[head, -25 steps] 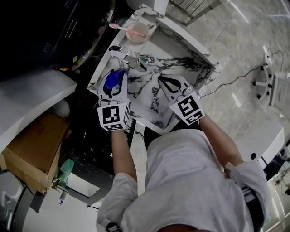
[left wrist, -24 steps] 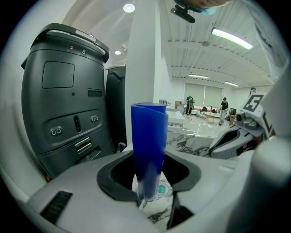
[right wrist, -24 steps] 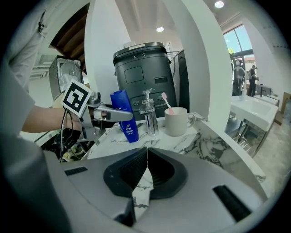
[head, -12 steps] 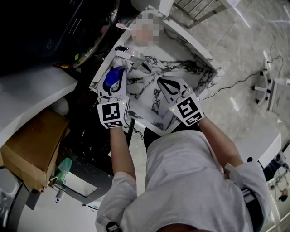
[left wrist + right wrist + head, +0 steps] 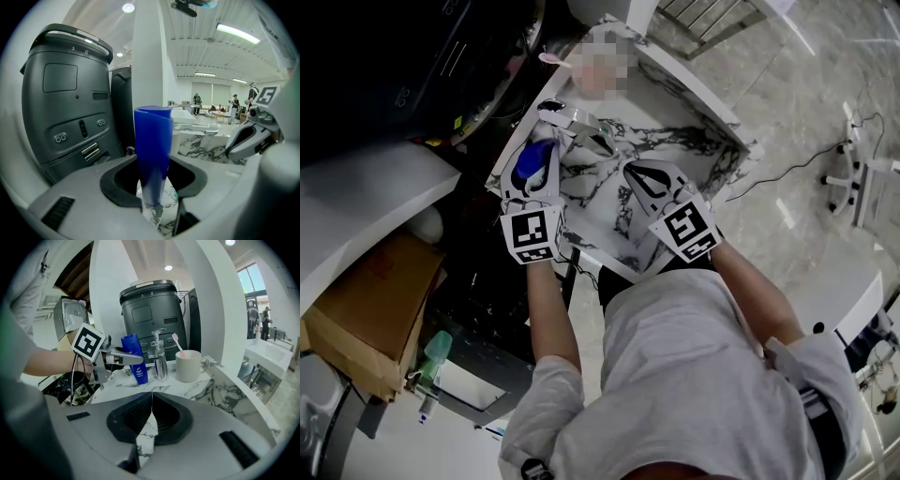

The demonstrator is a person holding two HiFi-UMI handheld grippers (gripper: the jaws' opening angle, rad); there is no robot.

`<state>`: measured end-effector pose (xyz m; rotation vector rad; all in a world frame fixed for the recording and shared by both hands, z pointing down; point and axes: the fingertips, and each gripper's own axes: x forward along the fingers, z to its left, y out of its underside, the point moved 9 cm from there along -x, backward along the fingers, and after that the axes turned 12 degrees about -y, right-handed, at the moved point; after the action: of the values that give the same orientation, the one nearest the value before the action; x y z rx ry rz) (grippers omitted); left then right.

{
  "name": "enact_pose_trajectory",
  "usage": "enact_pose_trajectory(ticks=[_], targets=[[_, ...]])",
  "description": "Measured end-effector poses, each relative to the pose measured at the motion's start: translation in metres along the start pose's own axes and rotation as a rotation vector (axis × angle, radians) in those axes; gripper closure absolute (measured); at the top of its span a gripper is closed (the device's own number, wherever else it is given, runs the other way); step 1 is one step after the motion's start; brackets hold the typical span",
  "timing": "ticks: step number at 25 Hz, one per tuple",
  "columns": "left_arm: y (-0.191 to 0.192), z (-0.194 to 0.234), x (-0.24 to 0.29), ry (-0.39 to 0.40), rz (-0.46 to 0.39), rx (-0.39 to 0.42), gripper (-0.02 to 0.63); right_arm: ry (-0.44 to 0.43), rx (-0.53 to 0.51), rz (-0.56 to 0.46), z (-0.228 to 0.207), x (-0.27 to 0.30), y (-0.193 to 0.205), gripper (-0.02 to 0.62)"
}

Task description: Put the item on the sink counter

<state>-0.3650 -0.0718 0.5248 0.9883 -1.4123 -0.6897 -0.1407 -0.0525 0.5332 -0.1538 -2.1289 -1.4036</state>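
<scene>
A blue squeeze tube point(image 5: 153, 140) stands upright, narrow end down, between the pads of my left gripper point(image 5: 157, 183), which is shut on it. In the head view the blue tube point(image 5: 529, 164) and left gripper point(image 5: 539, 150) are over the left rim of the marble sink counter point(image 5: 609, 248). In the right gripper view the tube point(image 5: 135, 359) has its lower end at the counter top beside a chrome pump; whether it touches I cannot tell. My right gripper point(image 5: 151, 397) is shut, tips meeting with nothing between them, over the basin point(image 5: 630, 169).
A chrome pump point(image 5: 158, 357) and a white mug with a pink toothbrush point(image 5: 190, 365) stand on the counter behind the tube. A tall dark machine point(image 5: 70, 93) rises left of the counter. A cardboard box point(image 5: 366, 300) sits on the floor at the left.
</scene>
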Motion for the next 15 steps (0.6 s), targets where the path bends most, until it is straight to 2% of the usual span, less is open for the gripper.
enact_pose_trajectory(ticks=[7,15], targets=[[0.0,0.0024,0.0057,0.008,-0.008,0.002,0.441,0.002,0.003,0.007,-0.0018,0.0019,0.0006,0.591],[0.001,0.0044,0.0062,0.073,-0.033,0.058,0.442,0.008,0.004,0.007,-0.0025,0.0022,0.0003,0.591]])
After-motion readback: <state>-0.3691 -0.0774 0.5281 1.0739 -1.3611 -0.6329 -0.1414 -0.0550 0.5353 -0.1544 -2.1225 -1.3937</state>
